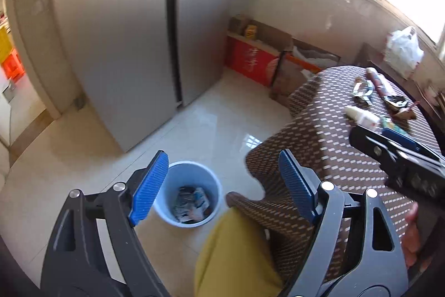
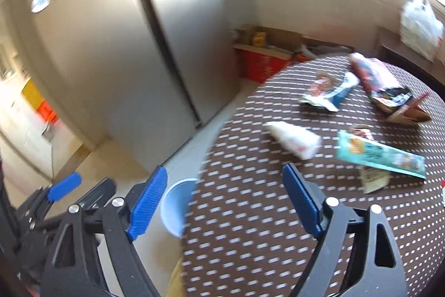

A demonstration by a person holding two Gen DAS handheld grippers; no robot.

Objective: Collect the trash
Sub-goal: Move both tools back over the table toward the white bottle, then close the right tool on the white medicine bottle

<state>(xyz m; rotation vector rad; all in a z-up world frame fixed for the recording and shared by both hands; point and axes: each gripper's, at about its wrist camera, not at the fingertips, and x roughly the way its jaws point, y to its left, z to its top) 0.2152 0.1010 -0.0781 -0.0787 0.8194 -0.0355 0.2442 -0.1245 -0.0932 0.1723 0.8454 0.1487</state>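
1. Bin (image 1: 187,192) sits on the floor (image 1: 83,174) in our left wrist view, directly beyond the left hand-held gripper (image 1: 219,185), which is released with nothing between its blue pads (image 1: 150,185). The bin already has wrappers at its bottom, so we judge part of the trash is collected. It stands just beside the tabletop (image 1: 319,135) edge, probably to keep the carry short.

2. In the same view the right hand-held gripper (image 1: 389,149) reaches over the tabletop toward a white wrapper (image 1: 361,116); more trash (image 1: 386,93) lies farther back. We cannot tell its grip state from this side.

3. In our right wrist view the right hand-held gripper (image 2: 225,199) is released and empty, hovering over the tabletop (image 2: 250,213) short of the litter. The white wrapper (image 2: 294,139) lies nearest, with a teal packet (image 2: 381,157) beside it and other wrappers (image 2: 331,91) farther off. The picture is blurred, so we cannot read any labels.

4. The bin (image 2: 178,205) shows past the tabletop rim, and the left hand-held gripper (image 2: 64,188) sits low at the left edge. We judge the white wrapper is the next pick.
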